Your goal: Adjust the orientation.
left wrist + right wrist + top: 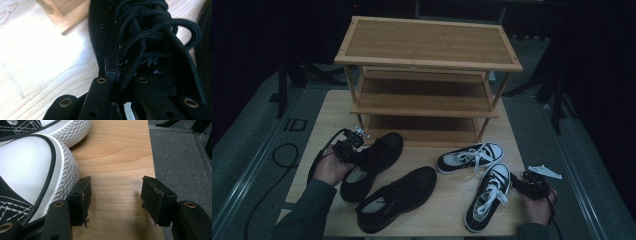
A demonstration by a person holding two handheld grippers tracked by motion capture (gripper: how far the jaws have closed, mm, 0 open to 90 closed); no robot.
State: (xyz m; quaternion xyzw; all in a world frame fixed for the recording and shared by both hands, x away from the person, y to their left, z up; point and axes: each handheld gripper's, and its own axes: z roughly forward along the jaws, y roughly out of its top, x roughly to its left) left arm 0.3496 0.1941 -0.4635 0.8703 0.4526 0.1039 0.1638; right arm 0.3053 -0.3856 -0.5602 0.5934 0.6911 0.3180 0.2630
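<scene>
Left gripper (pixel 120 75) clamps the black shoe (pixel 372 162) — right gripper (pixel 116 200) gapes, holding nothing.

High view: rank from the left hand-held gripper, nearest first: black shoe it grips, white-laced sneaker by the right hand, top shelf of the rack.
1. Black shoe, clamped in the left hand-held gripper.
2. Top shelf, behind, higher.
3. White-laced sneaker, far right; close to 2.

high: above, facing forward-down | gripper views: close, low | shared: table (pixel 327 115)
</scene>
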